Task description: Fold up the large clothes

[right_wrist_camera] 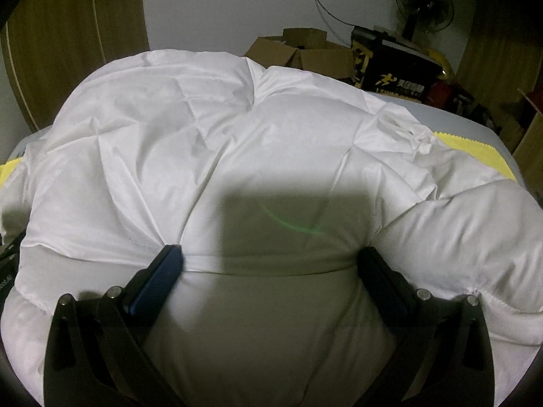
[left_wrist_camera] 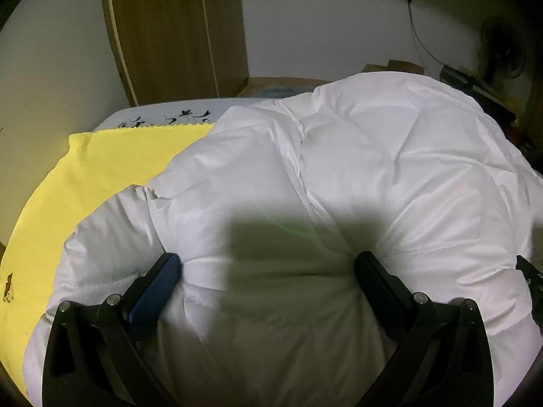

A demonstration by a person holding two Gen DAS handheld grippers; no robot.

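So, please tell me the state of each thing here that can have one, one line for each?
Left gripper: jaws wide apart, pressed into the padding.
Right gripper: jaws wide apart, pressed into the padding.
White padded garment: puffy, bunched, lying on the yellow cloth.
Yellow cloth: spread flat, partly covered.
Cardboard boxes: flaps open.
Fan: upright; running or not, cannot tell.

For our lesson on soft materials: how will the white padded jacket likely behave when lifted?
The jacket probably flops and sags, since it creases and drapes. Its puffy quilting suggests it is light for its bulk. The smooth, faintly shiny shell may slip between the fingers.
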